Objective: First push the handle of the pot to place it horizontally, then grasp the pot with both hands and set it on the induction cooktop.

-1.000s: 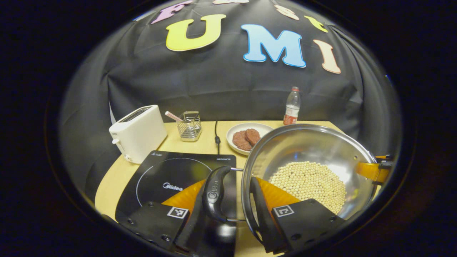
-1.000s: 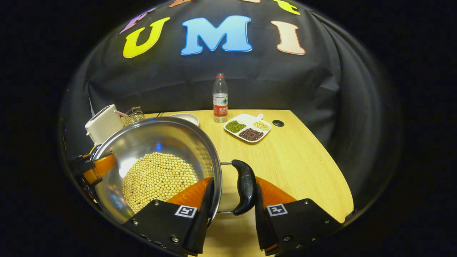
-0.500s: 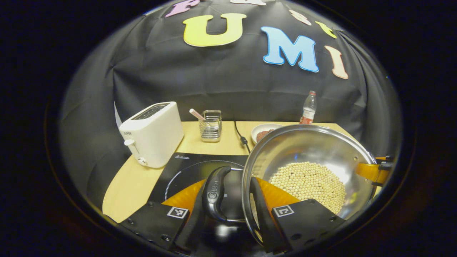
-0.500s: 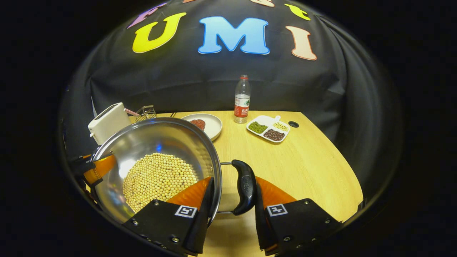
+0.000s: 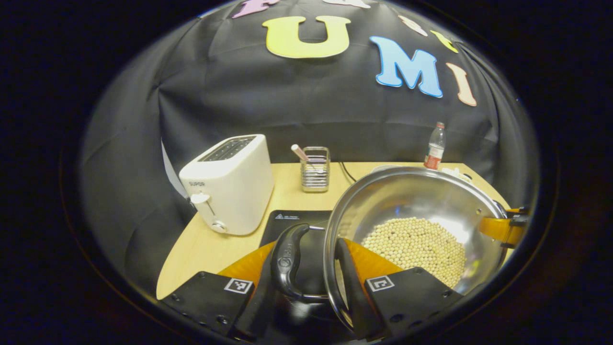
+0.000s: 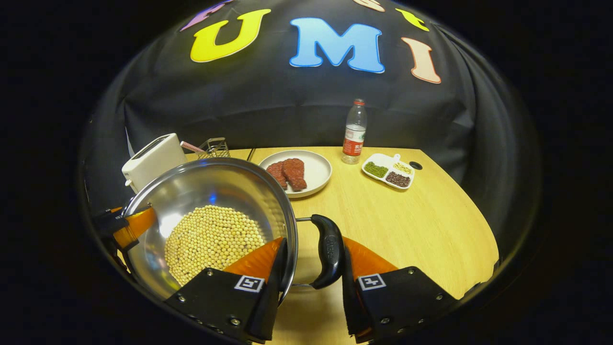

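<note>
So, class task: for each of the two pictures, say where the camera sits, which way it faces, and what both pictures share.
Left gripper view: rides the left tool, at the pot's handle, facing the toaster and booth wall.
Right gripper view: rides the right tool, at the opposite handle, facing the plate and bottle.
Shared: pot, beans, toaster, bottle.

left gripper (image 5: 311, 268) clamping pot (image 5: 412, 225) handle, toaster (image 5: 230, 184) beside

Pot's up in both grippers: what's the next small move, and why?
Probably lower it. The pot hangs over the induction cooktop, both grippers, left and right, shut on its handles. Keep it level: the beans are loose.
</note>
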Demonstrator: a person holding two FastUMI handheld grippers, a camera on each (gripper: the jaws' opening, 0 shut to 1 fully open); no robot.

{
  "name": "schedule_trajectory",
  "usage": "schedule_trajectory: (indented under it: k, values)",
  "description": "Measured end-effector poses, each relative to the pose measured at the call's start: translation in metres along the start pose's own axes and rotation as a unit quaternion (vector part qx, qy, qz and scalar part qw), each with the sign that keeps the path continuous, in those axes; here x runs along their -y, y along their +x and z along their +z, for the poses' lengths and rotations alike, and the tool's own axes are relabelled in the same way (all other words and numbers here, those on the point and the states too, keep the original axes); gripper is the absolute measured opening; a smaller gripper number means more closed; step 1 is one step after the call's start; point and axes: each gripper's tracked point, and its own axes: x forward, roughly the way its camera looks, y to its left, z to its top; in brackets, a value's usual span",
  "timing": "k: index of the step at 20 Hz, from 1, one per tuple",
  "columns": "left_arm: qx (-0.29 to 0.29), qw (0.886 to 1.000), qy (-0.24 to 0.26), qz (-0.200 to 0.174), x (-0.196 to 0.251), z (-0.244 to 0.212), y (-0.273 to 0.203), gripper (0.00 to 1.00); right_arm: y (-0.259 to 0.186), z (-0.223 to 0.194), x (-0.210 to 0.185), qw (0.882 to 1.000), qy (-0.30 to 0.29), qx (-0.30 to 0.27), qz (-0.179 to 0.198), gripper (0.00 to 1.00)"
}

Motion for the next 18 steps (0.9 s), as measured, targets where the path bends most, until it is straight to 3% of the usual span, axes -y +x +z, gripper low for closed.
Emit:
schedule_trajectory:
  k: [4, 5, 9, 10, 12, 13, 14, 15, 16, 17, 18]
  values:
    - [-0.008, 1.000, -0.010, 0.013, -0.031, -0.010, 0.008, 0.71, 0.009, -0.002, -0.028, 1.000, -0.007, -0.005, 0.009, 0.57]
    - [-0.011, 1.000, -0.011, 0.015, -0.037, -0.014, 0.011, 0.67, 0.011, -0.002, -0.035, 1.000, -0.006, -0.004, 0.013, 0.57]
    - [-0.008, 1.000, -0.018, 0.023, -0.058, -0.012, 0.017, 0.71, 0.019, 0.001, -0.058, 1.000, -0.002, 0.000, 0.025, 0.57]
    - [-0.007, 0.999, -0.017, 0.027, -0.065, -0.012, 0.020, 0.67, 0.022, 0.003, -0.064, 1.000, -0.004, 0.003, 0.029, 0.57]
    - [-0.003, 0.999, -0.016, 0.035, -0.070, -0.011, 0.023, 0.74, 0.025, 0.003, -0.073, 0.999, -0.002, 0.003, 0.036, 0.57]
    - [-0.003, 0.999, -0.012, 0.041, -0.071, -0.009, 0.022, 0.71, 0.026, 0.003, -0.076, 0.999, 0.000, 0.001, 0.039, 0.57]
    - [0.001, 0.999, -0.010, 0.044, -0.072, -0.008, 0.022, 0.76, 0.029, 0.003, -0.076, 0.999, 0.000, -0.001, 0.041, 0.51]
    - [0.002, 0.999, -0.013, 0.046, -0.071, -0.009, 0.023, 0.78, 0.028, 0.004, -0.077, 0.999, -0.001, 0.001, 0.043, 0.57]
    - [0.007, 0.999, -0.020, 0.050, -0.071, -0.008, 0.022, 0.78, 0.029, 0.005, -0.078, 0.999, -0.003, 0.003, 0.050, 0.57]
    - [0.017, 0.998, -0.032, 0.053, -0.070, -0.005, 0.022, 0.86, 0.028, 0.004, -0.082, 0.998, -0.006, 0.006, 0.063, 0.60]
    - [0.026, 0.997, -0.042, 0.059, -0.069, 0.001, 0.018, 0.85, 0.025, 0.007, -0.079, 0.997, -0.019, 0.018, 0.069, 0.63]
